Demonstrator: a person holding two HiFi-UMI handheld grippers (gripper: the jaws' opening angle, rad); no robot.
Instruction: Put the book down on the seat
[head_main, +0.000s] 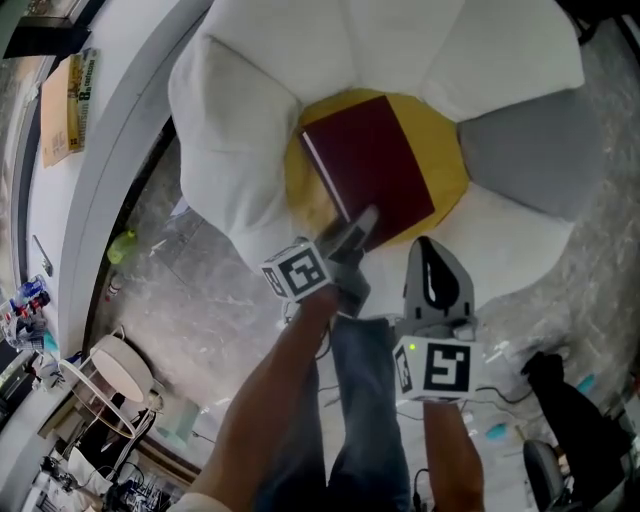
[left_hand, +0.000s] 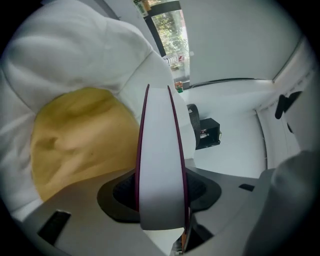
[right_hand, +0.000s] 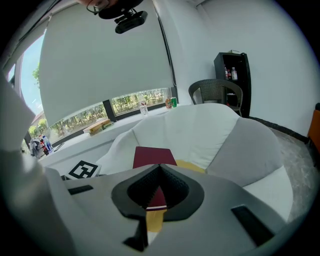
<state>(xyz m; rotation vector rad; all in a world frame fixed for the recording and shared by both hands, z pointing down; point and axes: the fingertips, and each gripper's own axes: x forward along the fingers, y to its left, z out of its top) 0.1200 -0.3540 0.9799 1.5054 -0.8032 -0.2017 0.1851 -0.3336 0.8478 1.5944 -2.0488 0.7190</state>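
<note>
While the left gripper (head_main: 357, 230) pinches the maroon book (head_main: 375, 160) over the yellow seat cushion (head_main: 450, 168), the right gripper (head_main: 428, 248), nearer, is pressed together, empty.

The book (head_main: 370, 165) has a maroon cover and white page edges. The seat (head_main: 240, 120) has white cushions, one grey cushion and a yellow centre. The left hand-held gripper (head_main: 358, 228) and the right hand-held gripper (head_main: 426, 243) are grey and black, with black-and-white square markers. The floor (head_main: 200, 290) is marbled grey.

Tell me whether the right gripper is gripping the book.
No: the book sits clamped in the left gripper, while the right gripper is shut on nothing.
</note>
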